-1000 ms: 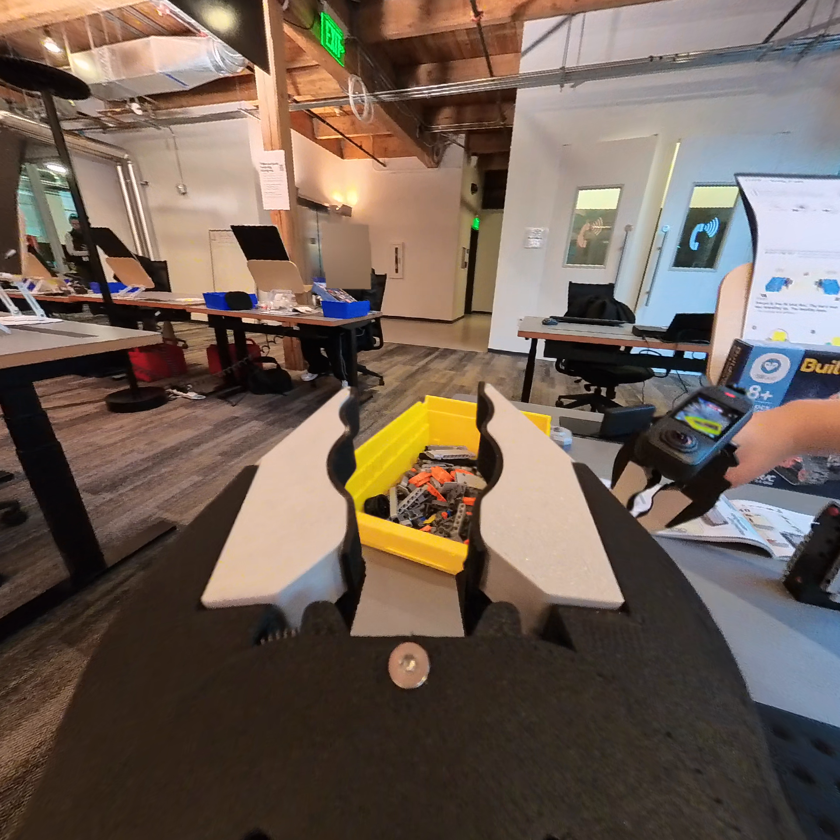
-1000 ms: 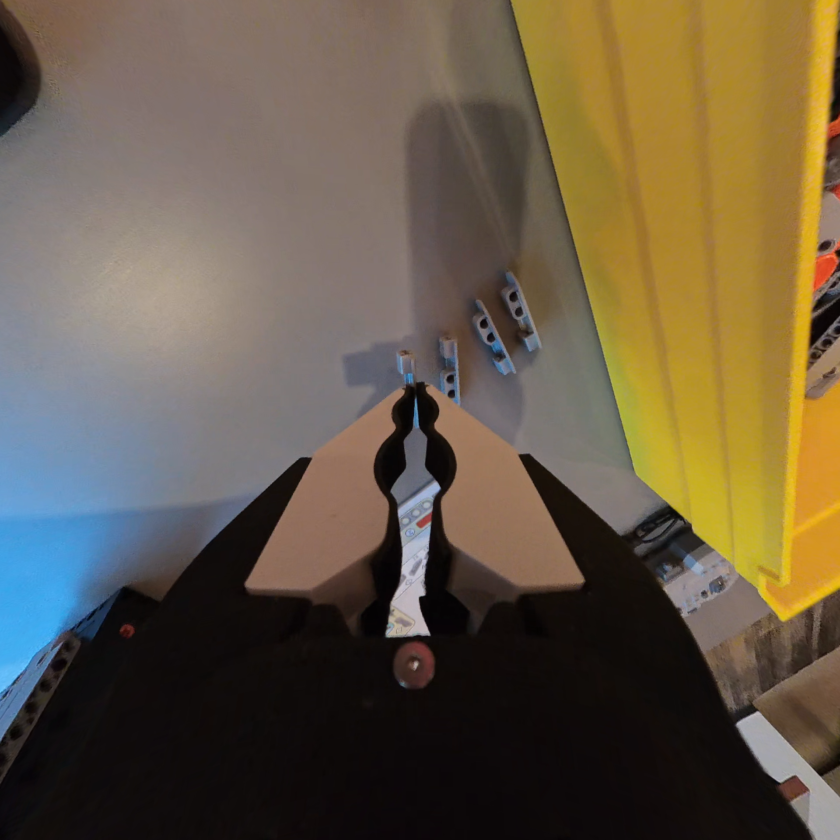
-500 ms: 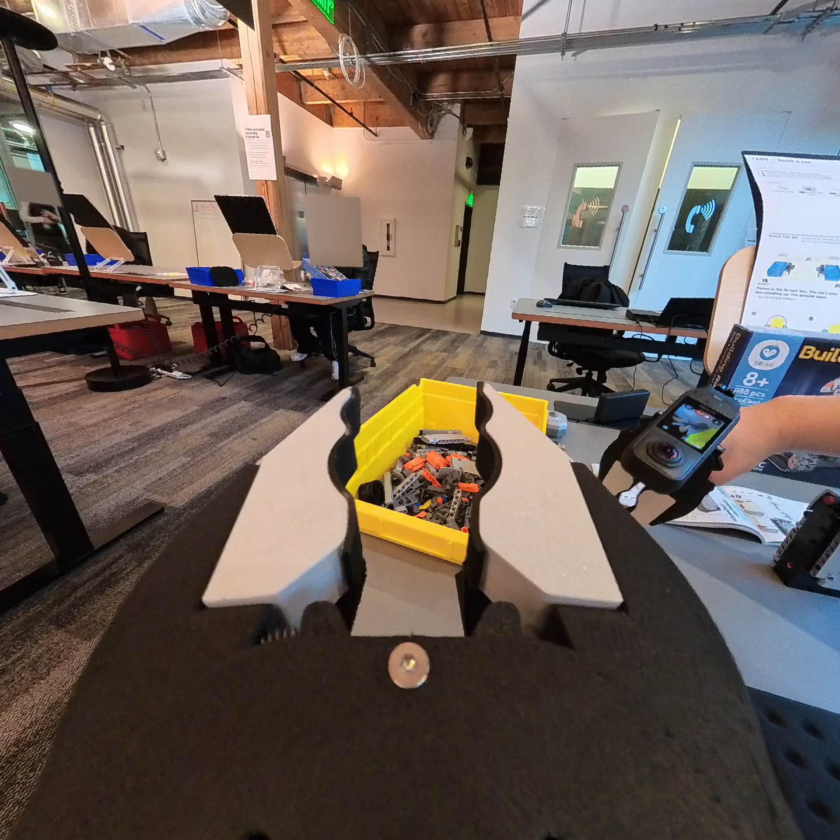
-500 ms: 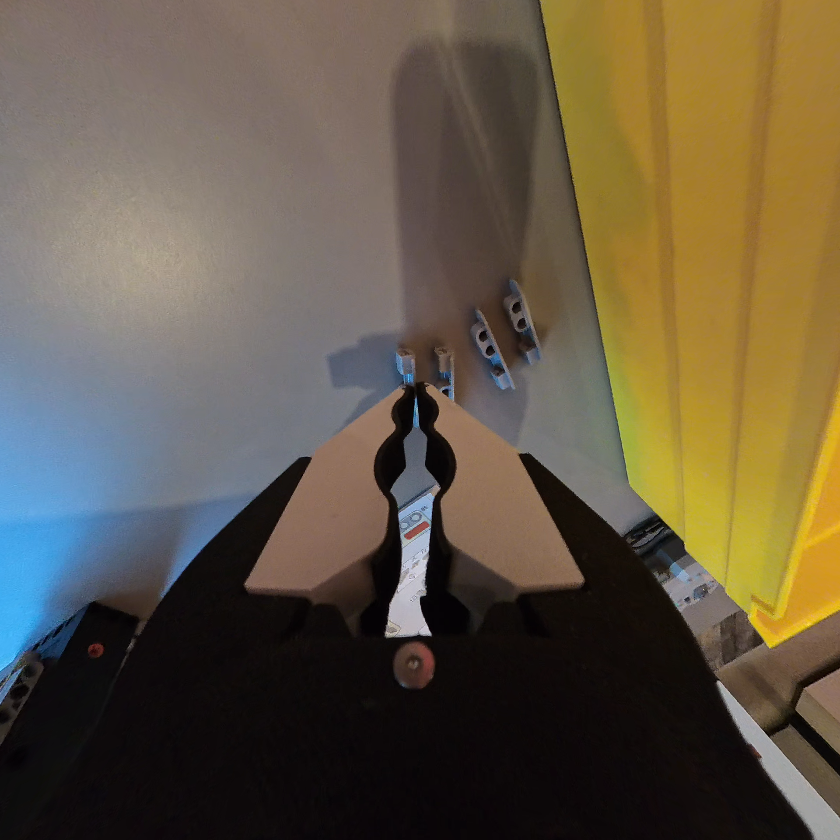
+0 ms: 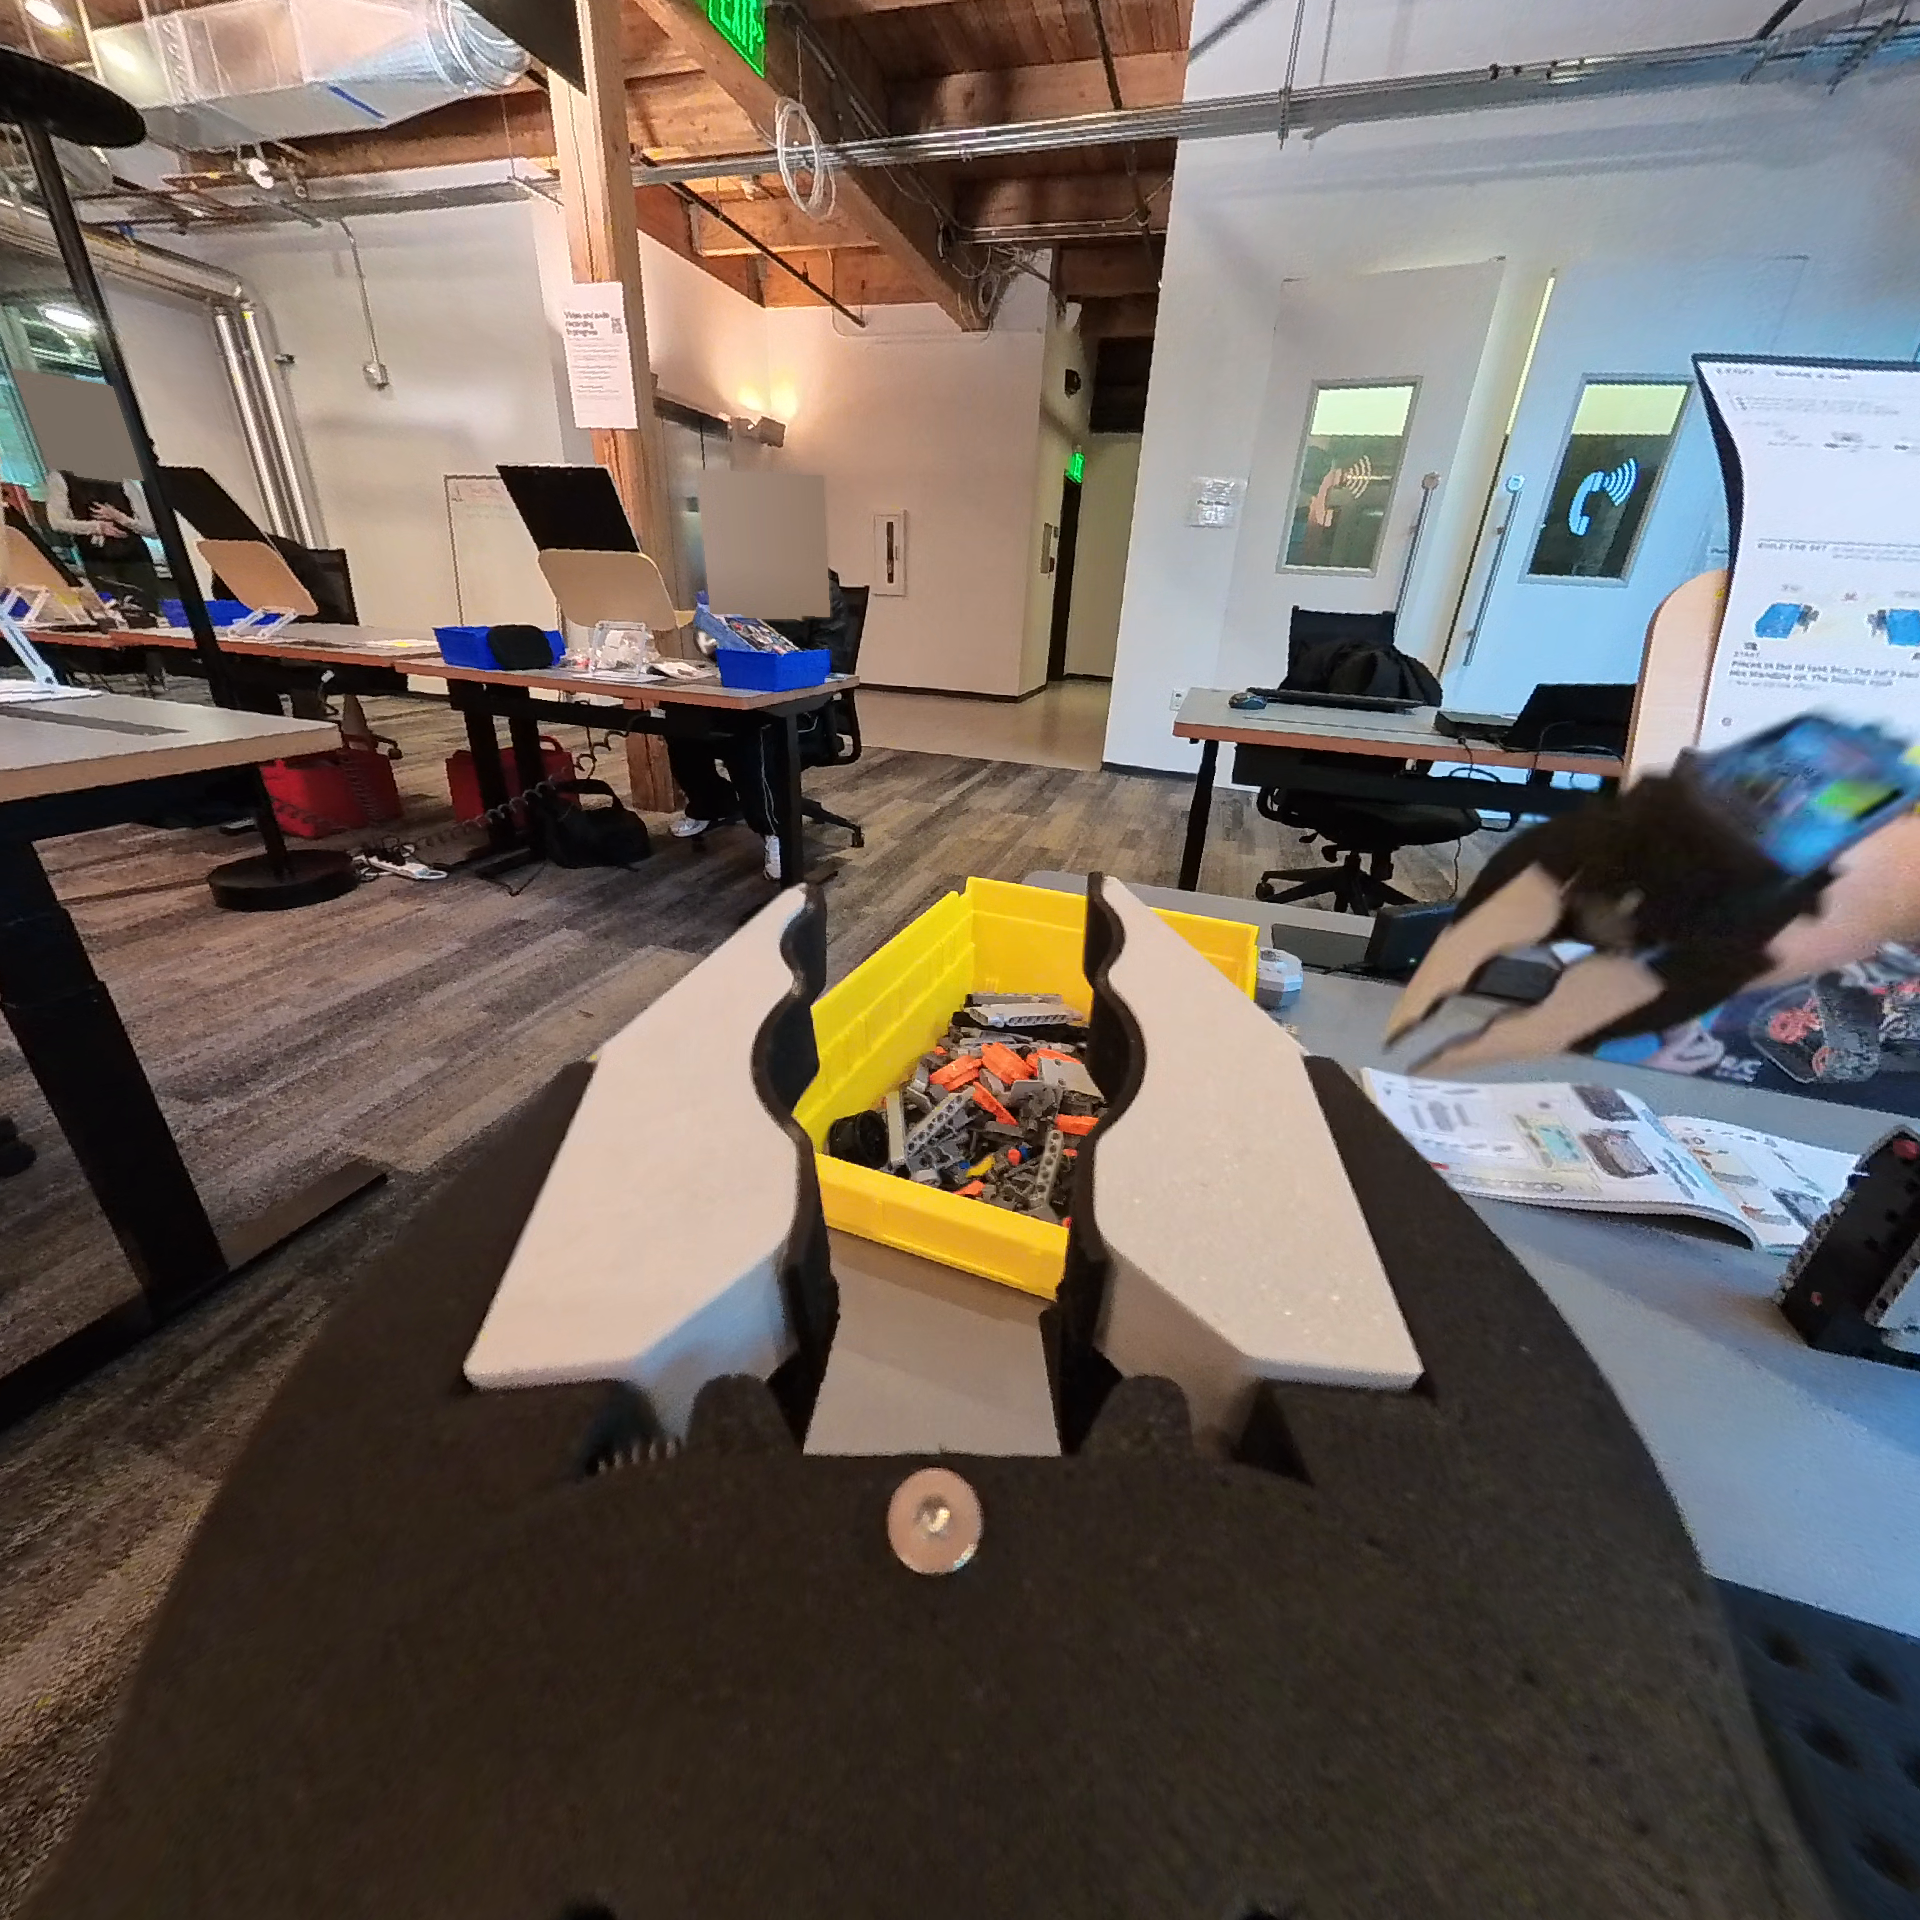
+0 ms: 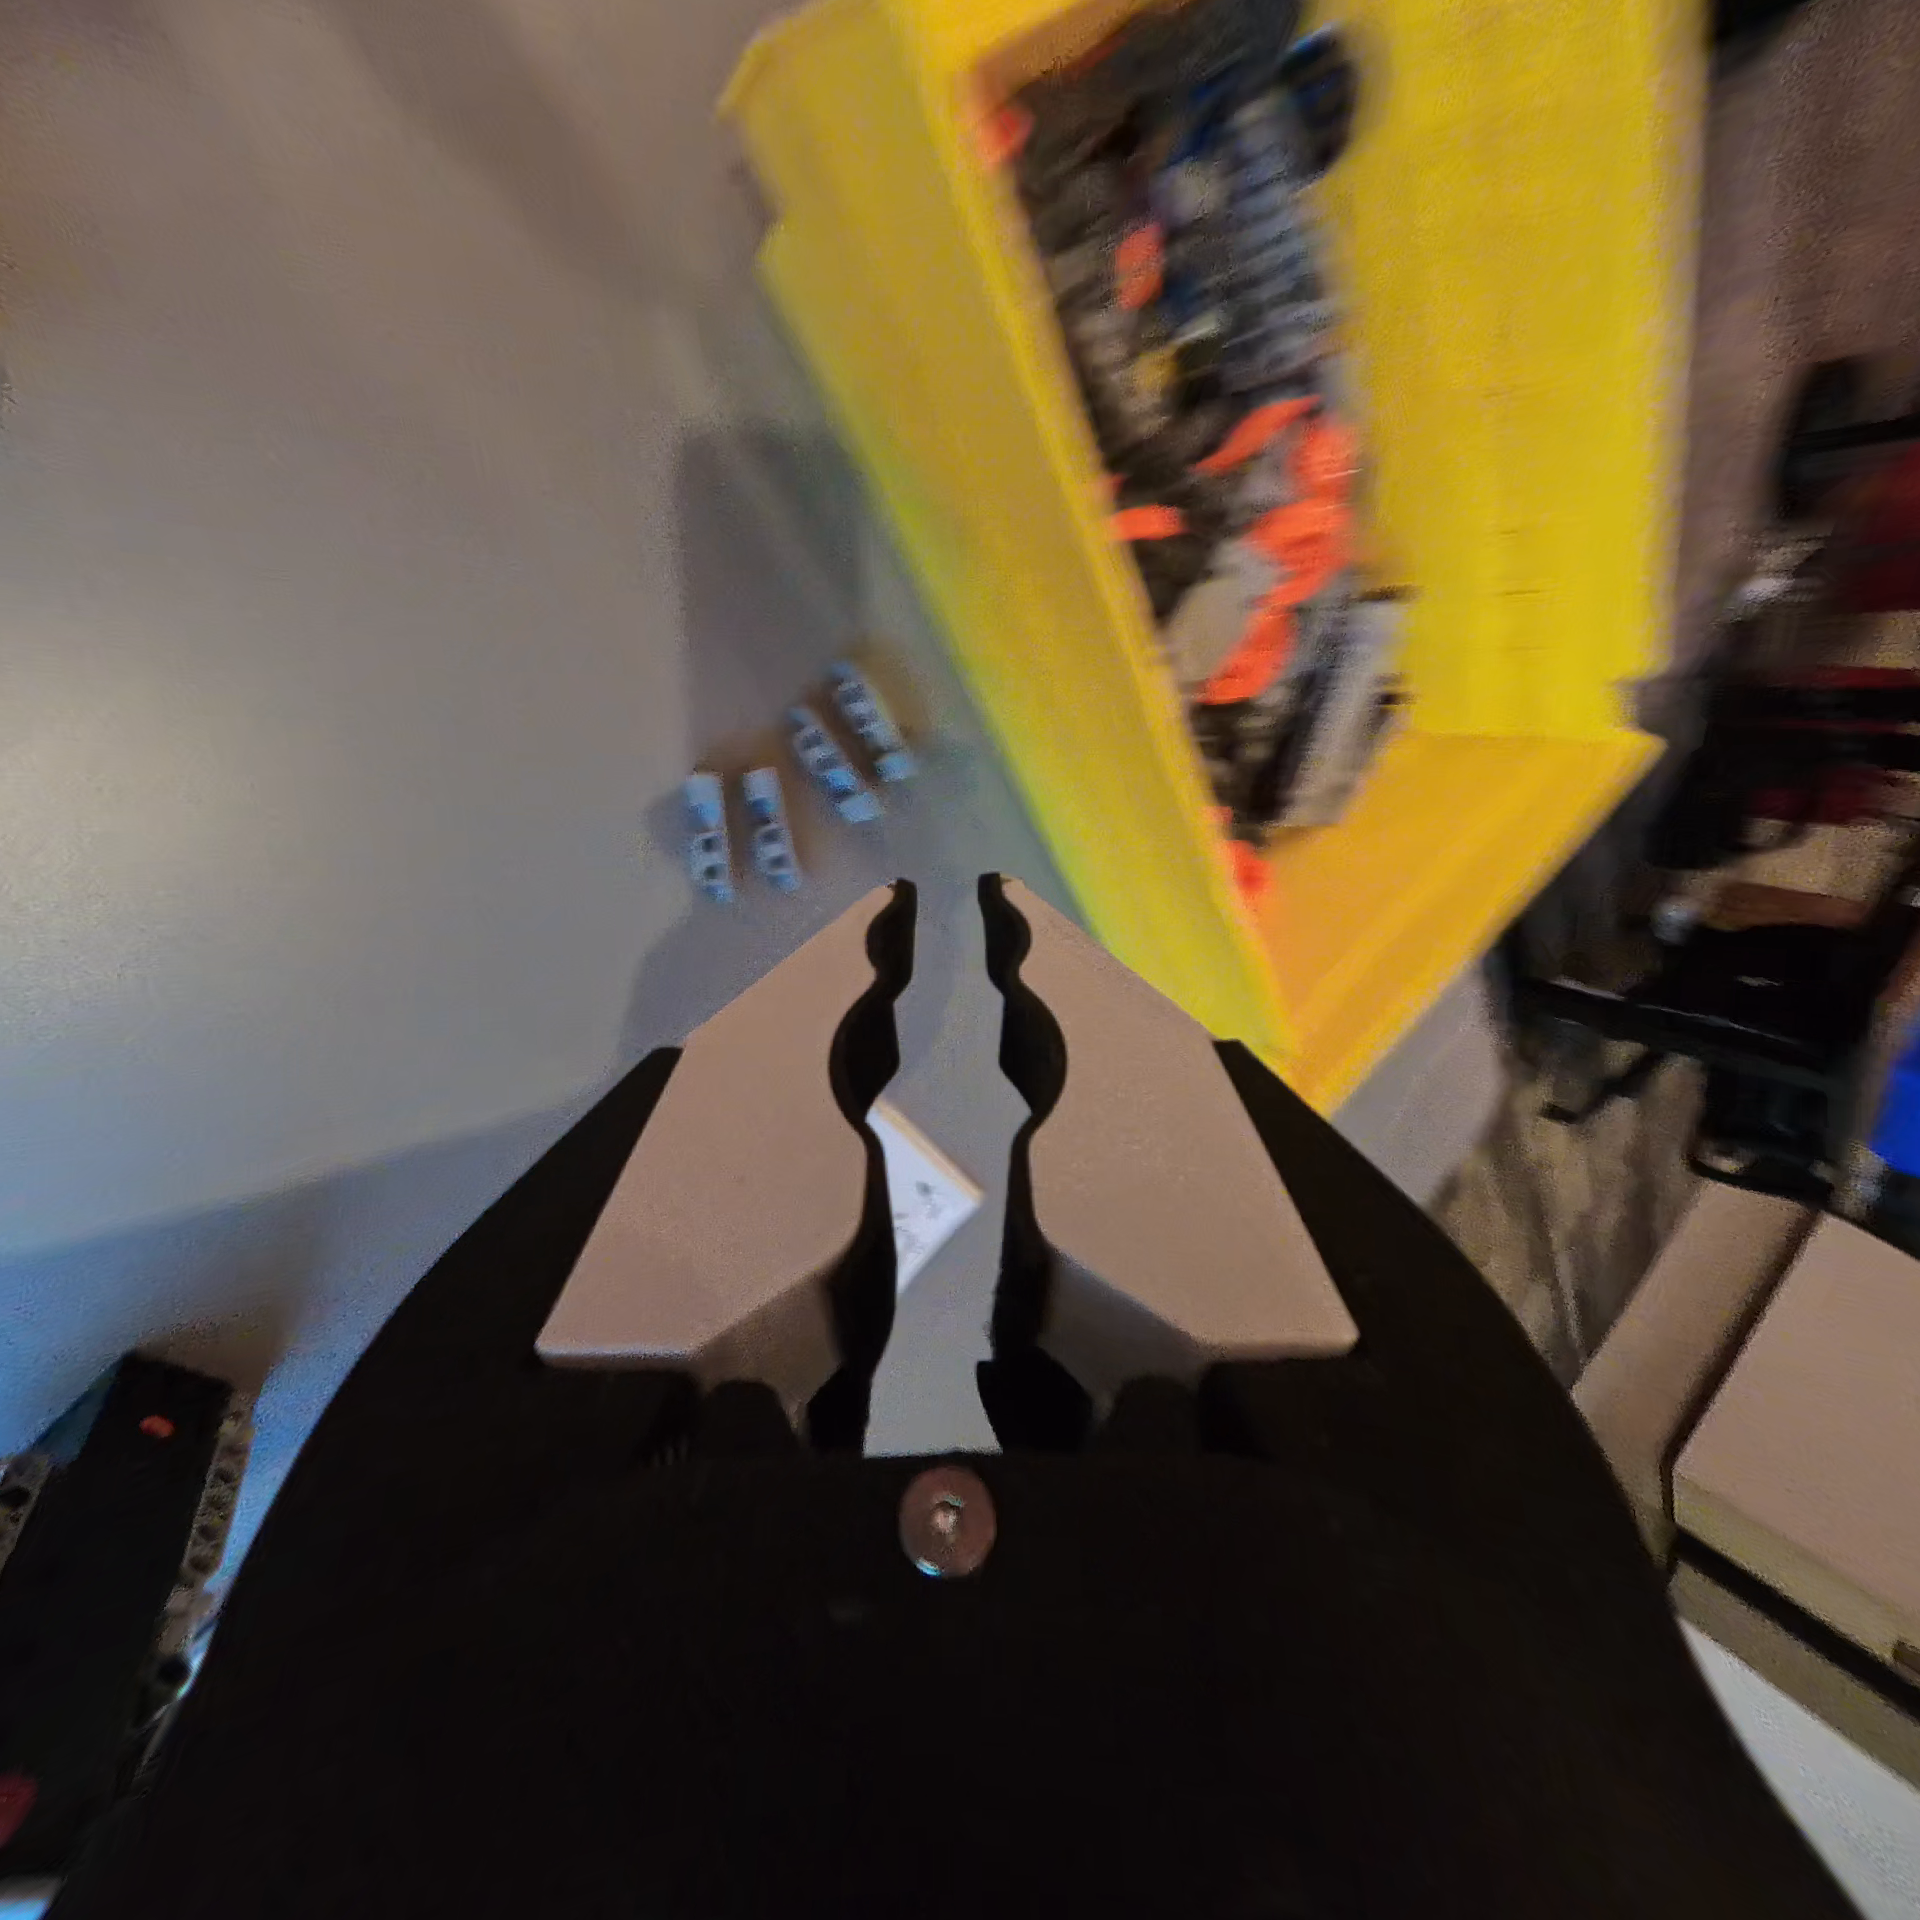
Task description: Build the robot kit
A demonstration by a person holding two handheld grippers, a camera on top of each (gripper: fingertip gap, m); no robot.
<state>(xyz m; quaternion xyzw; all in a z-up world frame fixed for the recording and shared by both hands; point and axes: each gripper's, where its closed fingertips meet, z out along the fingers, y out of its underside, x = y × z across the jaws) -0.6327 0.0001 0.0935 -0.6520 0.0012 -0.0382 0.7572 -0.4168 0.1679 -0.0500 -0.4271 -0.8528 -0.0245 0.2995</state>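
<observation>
Yellow plastic fills the gap between the parted fingers of the left gripper [image 5: 951,935] in the left wrist view: a yellow bin [image 5: 940,1226] heaped with grey, black and orange building pieces [image 5: 987,1117], sitting at the near left corner of a grey table [image 5: 1621,1340]. The jaws stand wide apart and hold nothing. To the right lies an open instruction booklet [image 5: 1590,1153], with a black block [image 5: 1860,1247] at the right edge. Above the booklet the right gripper [image 5: 1429,1039] hangs in the air, blurred, a hand [image 5: 1870,894] behind it. Left of the table the floor [image 5: 416,997] lies open out to far desks.

From above, the right wrist view shows what the first cannot: four small grey pieces [image 6: 795,784] lying in a loose row on the bare tabletop [image 6: 312,520], just left of the bin's [image 6: 997,582] long wall and apart from it. The right gripper's [image 6: 940,883] jaws are slightly parted and empty, tips near the pieces but touching none. This view is smeared. A corner of white paper [image 6: 925,1195] shows between the fingers, a black block [image 6: 114,1538] sits at the lower left, and cardboard boxes [image 6: 1808,1382] stand beyond the table's right edge. Left of the pieces the tabletop runs open.
</observation>
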